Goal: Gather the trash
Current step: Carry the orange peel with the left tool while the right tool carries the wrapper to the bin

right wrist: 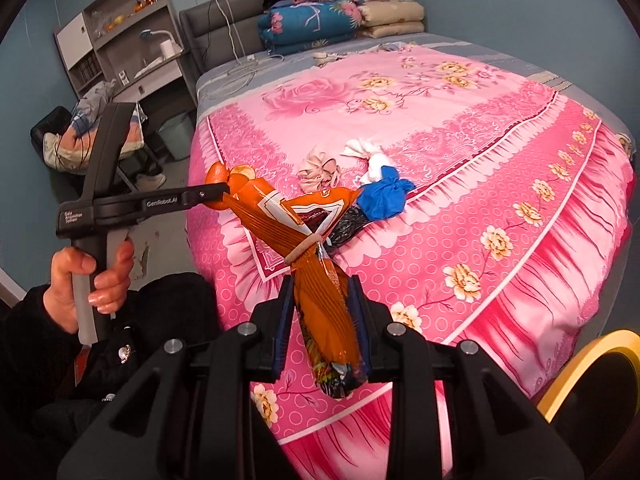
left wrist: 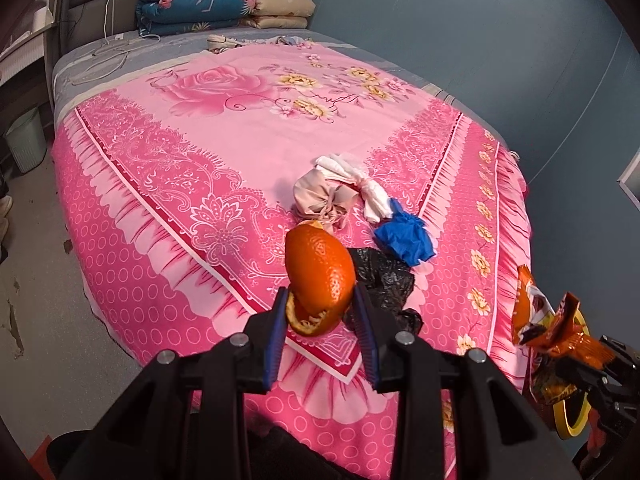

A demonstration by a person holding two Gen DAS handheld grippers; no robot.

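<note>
My left gripper (left wrist: 322, 308) is shut on an orange peel (left wrist: 320, 276) and holds it above the near edge of the pink bed; it also shows in the right wrist view (right wrist: 224, 194). My right gripper (right wrist: 322, 292) is shut on an orange snack wrapper (right wrist: 320, 300) tied with a rubber band; the wrapper also shows in the left wrist view (left wrist: 536, 316). On the bed lie a black plastic bag (left wrist: 384, 276), a blue glove (left wrist: 406, 236), a white tissue (left wrist: 372, 192) and a beige cloth bundle (left wrist: 324, 196).
A yellow-rimmed bin (right wrist: 592, 384) sits at the lower right beside the bed. Folded quilts (left wrist: 224, 4) are stacked at the headboard. A pale green waste basket (left wrist: 26, 140) stands on the floor to the left. Shelves and a chair with clothes (right wrist: 96, 128) stand left.
</note>
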